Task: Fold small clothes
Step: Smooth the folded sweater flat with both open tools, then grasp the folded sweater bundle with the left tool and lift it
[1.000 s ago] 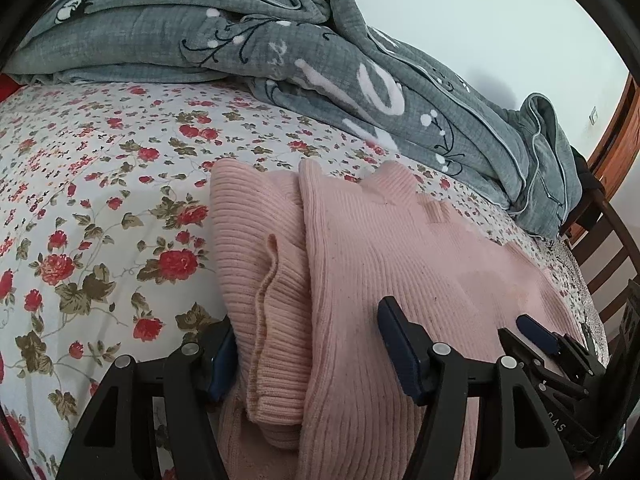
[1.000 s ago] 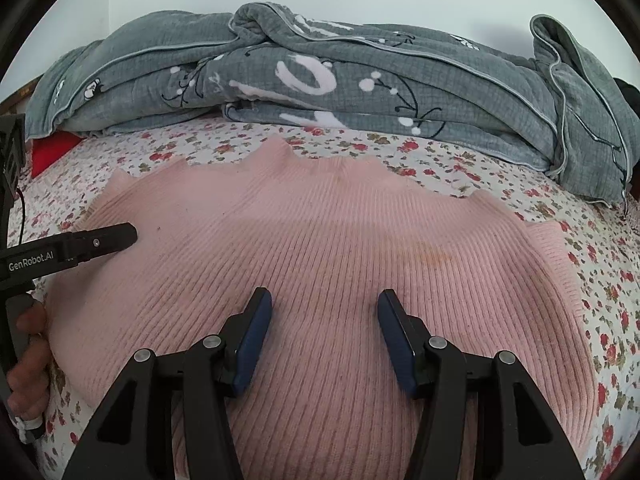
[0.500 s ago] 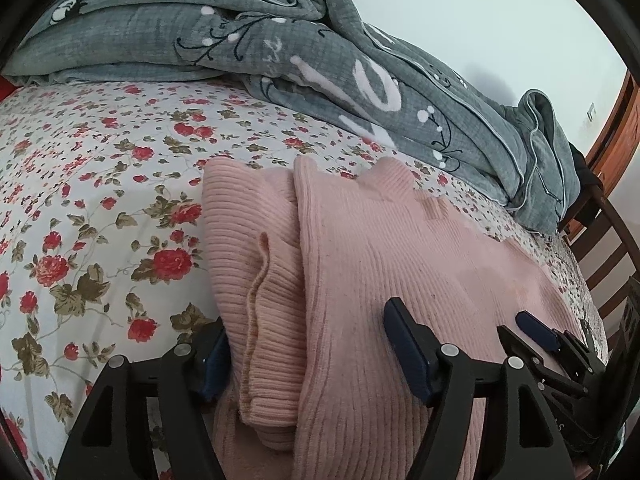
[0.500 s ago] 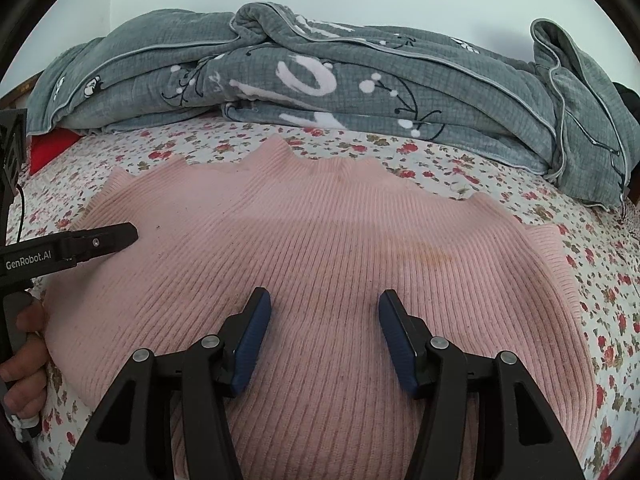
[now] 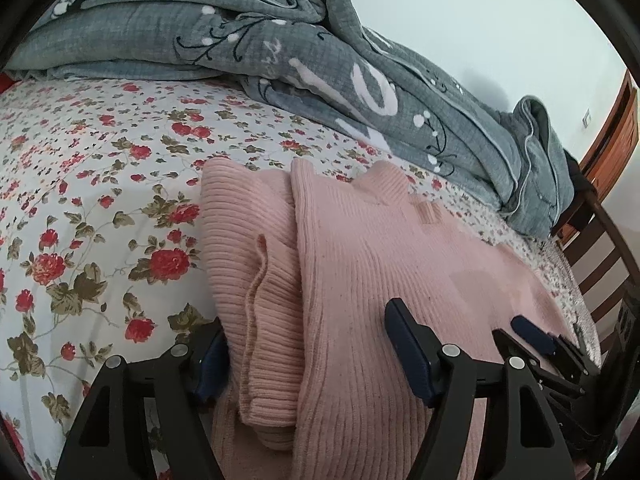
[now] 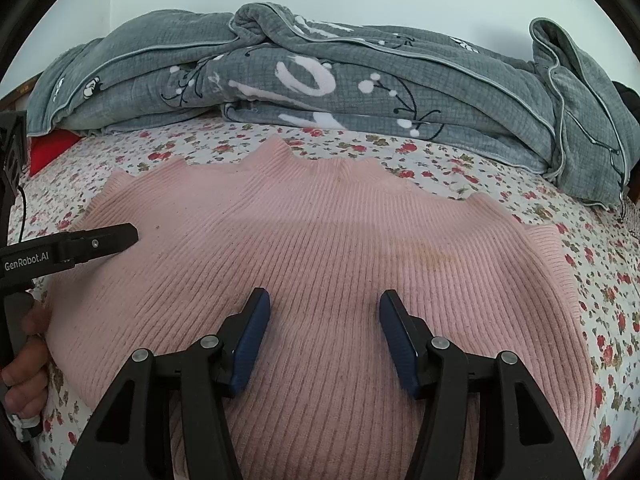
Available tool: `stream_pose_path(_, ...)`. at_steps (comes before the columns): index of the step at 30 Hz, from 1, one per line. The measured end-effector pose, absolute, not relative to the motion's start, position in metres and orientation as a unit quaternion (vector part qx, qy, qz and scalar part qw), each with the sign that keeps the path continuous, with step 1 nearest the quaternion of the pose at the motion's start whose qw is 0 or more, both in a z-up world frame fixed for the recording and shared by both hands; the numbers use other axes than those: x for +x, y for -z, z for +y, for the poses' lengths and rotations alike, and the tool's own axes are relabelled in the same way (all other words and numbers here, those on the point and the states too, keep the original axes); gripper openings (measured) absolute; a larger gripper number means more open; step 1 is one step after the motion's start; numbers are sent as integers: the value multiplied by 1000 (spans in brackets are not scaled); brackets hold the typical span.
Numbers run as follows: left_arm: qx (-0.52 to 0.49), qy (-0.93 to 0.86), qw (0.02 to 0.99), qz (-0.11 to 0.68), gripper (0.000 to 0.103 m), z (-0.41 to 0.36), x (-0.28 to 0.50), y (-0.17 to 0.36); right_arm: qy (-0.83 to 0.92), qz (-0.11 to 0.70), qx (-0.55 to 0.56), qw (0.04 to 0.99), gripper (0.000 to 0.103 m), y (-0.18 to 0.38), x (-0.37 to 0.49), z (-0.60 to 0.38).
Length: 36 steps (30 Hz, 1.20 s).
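Observation:
A pink ribbed sweater (image 6: 320, 240) lies flat on the flowered bed sheet (image 5: 80, 200). Its left sleeve (image 5: 248, 248) is folded inward along the body. My left gripper (image 5: 307, 315) straddles that folded edge at the hem end. One pad rests beside the sleeve and the other over the body. Its jaws are closing, but the pads do not pinch the knit. One finger (image 6: 104, 240) of it shows at the sweater's left edge. My right gripper (image 6: 325, 294) hovers open over the middle of the hem, with only flat knit beneath. It also appears as the right gripper (image 5: 532, 334) at the far right.
A crumpled grey quilt (image 6: 320, 80) runs along the far side of the bed. A wooden frame (image 5: 612, 248) stands at the right end. A red item (image 6: 48, 148) peeks from under the quilt at the left. A hand (image 6: 24, 380) holds the left gripper's handle.
The left gripper's jaws stand slightly wider apart than a second ago. Both hands and the sweater have kept still.

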<state>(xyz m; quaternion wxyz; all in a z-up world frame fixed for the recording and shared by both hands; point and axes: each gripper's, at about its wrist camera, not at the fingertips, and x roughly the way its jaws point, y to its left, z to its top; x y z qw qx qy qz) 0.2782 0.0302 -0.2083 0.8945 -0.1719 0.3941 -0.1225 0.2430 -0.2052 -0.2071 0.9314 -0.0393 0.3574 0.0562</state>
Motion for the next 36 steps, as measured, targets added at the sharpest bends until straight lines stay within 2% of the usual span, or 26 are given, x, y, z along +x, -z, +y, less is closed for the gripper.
stream_pose_path(5, -208, 128, 887, 391, 42, 42, 278, 211, -65, 357, -33, 931, 57, 202, 232, -209)
stream_pose_path(7, -220, 132, 884, 391, 38, 45, 279, 212, -71, 359, -32, 930, 57, 200, 226, -211)
stream_pose_path(10, -225, 131, 882, 393, 39, 46, 280, 213, -78, 358, -16, 930, 57, 199, 213, -218)
stream_pose_path(14, -220, 135, 880, 398, 46, 42, 282, 212, -58, 341, -37, 938, 57, 204, 197, -209)
stream_pose_path(16, -216, 137, 881, 398, 49, 40, 282, 212, -47, 335, -64, 939, 62, 205, 201, -198)
stream_pose_path(20, -206, 137, 883, 399, 51, 37, 281, 211, -35, 351, -68, 933, 62, 204, 230, -188)
stream_pose_path(24, -205, 132, 882, 402, 47, 37, 281, 210, -40, 355, -38, 933, 63, 207, 235, -197)
stream_pose_path(26, -204, 125, 883, 404, 39, 38, 282, 210, -38, 347, -47, 936, 63, 208, 229, -195)
stream_pose_path(29, -221, 129, 880, 401, 32, 42, 281, 212, -39, 348, -66, 934, 63, 207, 223, -191)
stream_pose_path(36, -248, 151, 872, 394, 28, 49, 281, 217, -79, 353, -80, 929, 63, 206, 191, -196)
